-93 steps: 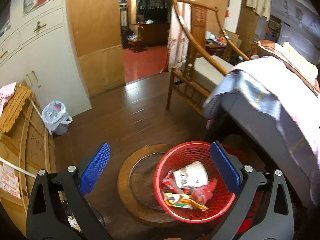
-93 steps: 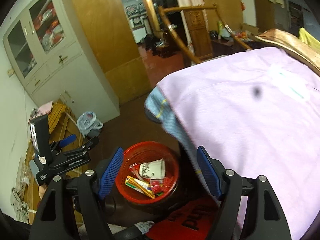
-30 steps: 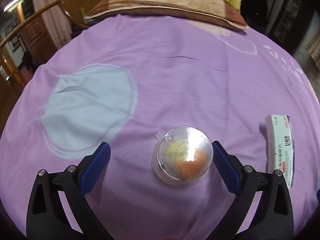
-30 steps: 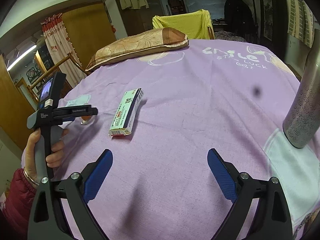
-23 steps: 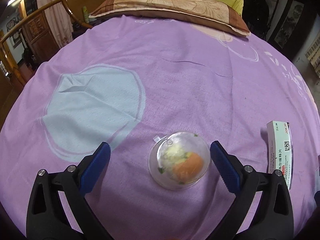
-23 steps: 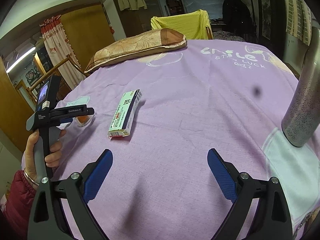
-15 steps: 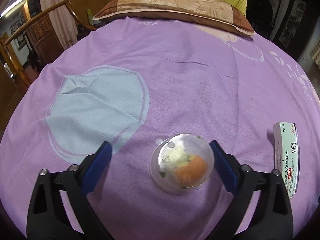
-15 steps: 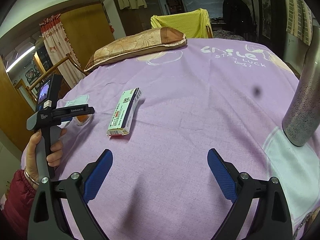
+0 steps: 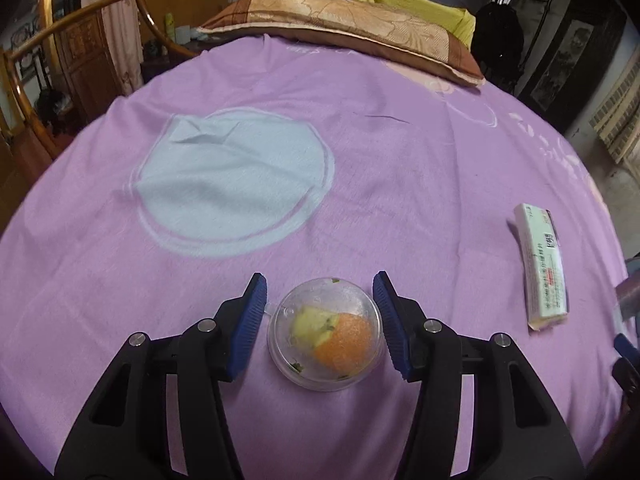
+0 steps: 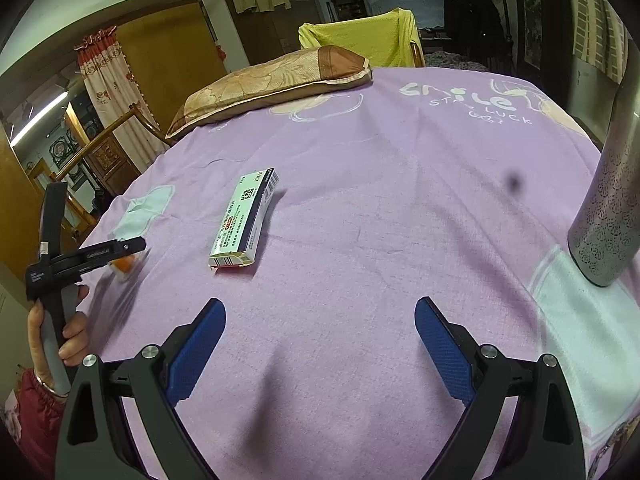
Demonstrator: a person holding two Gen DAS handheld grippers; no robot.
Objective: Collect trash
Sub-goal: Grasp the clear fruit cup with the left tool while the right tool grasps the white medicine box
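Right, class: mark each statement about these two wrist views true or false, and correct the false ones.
1. The left claw has its blue pads on either side of the clear lidded cup. True.
2. The right claw grips the medicine box. False: it is open and holds nothing; the box lies ahead of it.
3. The cup holds orange and yellowish leftovers. True.
4. The medicine box stands upright on the purple bedspread. False: it lies flat.
5. A patterned metal flask stands at the right. True.
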